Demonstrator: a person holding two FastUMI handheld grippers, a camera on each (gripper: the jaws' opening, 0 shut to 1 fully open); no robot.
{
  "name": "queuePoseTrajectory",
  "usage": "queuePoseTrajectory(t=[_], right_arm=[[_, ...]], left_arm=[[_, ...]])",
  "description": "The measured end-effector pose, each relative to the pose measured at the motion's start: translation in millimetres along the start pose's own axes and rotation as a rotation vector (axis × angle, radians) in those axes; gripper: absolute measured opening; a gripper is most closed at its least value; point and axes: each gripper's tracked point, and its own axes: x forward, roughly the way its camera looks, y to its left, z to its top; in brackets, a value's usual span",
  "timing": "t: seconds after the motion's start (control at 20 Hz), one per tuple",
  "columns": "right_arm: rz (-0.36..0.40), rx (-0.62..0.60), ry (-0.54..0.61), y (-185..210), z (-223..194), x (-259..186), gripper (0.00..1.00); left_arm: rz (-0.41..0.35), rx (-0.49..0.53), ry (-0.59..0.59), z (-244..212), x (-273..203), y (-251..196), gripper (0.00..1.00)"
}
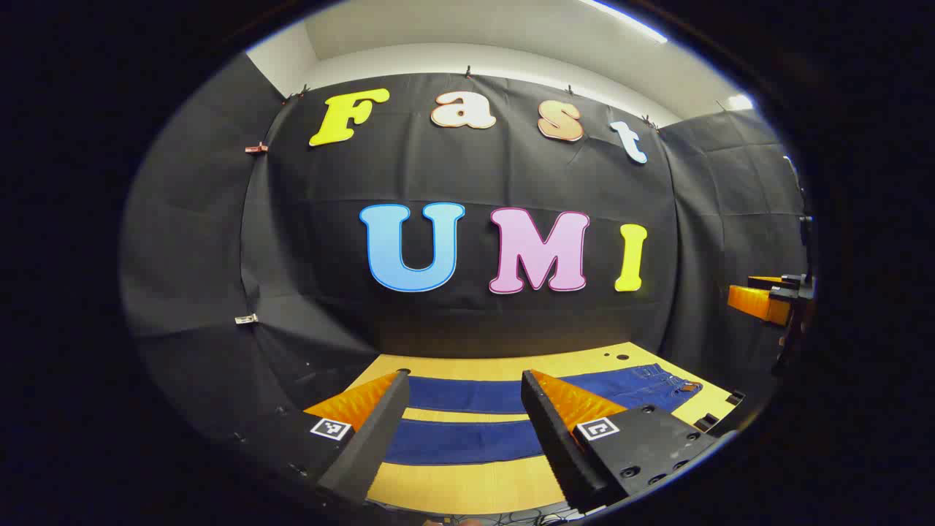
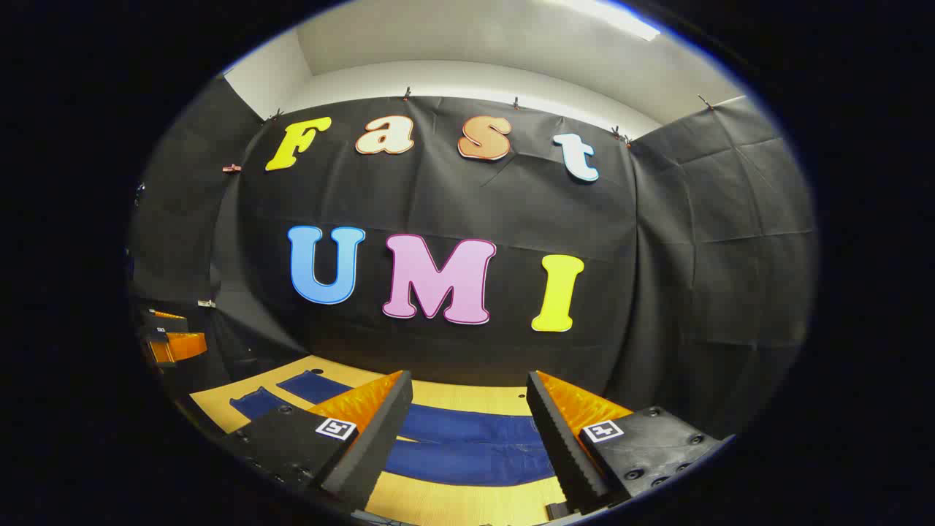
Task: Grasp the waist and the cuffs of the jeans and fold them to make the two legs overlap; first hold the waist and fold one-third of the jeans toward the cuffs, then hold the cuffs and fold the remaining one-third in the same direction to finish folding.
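Observation:
Dark blue jeans (image 1: 467,420) lie flat on the light wooden table (image 1: 467,486), their two legs spread apart side by side with a strip of wood between them. The waist (image 1: 661,383) sits at the right in the left gripper view. In the right gripper view the jeans (image 2: 467,446) run across the table and the cuffs (image 2: 281,394) lie at the left. My left gripper (image 1: 464,409) hangs open above the legs, holding nothing. My right gripper (image 2: 467,413) is open too, above the wider part of the jeans.
Black cloth walls close the booth behind and on both sides. The right gripper's orange fingers (image 1: 763,299) show at the right edge of the left gripper view. The left gripper's orange fingers (image 2: 172,343) show at the left edge of the right gripper view.

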Motion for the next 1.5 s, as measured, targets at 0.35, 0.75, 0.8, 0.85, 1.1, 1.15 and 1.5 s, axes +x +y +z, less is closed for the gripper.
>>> queuePoseTrajectory(t=[0.35, 0.75, 0.8, 0.85, 1.1, 1.15, 1.5], right_arm=[[-0.014, 0.0, -0.002, 4.3, -4.0, 3.6, 0.94], [-0.041, 0.052, 0.013, 1.7, -15.3, 38.9, 0.96], [-0.048, 0.067, 0.011, 0.6, -14.9, 44.5, 0.96], [-0.049, 0.066, 0.013, 1.8, -18.2, 49.9, 0.96], [-0.029, -0.012, 0.066, 0.3, -39.5, 75.2, 0.96], [-0.027, -0.02, 0.08, 0.4, -43.7, 79.2, 0.94], [-0.011, -0.085, 0.157, -5.8, -72.4, 113.2, 0.96]], left_arm=[[0.014, -0.028, 0.034, -17.5, -3.2, 10.6, 0.96], [0.149, 0.053, 0.1, -51.2, 23.3, 64.9, 0.98], [0.168, 0.104, 0.121, -59.8, 27.9, 81.8, 0.99], [0.182, 0.162, 0.141, -69.4, 34.8, 100.1, 0.98], [0.114, 0.529, 0.314, -137.2, 79.2, 181.4, 0.98], [0.062, 0.598, 0.354, -154.7, 88.7, 191.3, 0.98], [-0.314, 1.025, 0.653, -265.9, 122.2, 229.2, 0.98]])
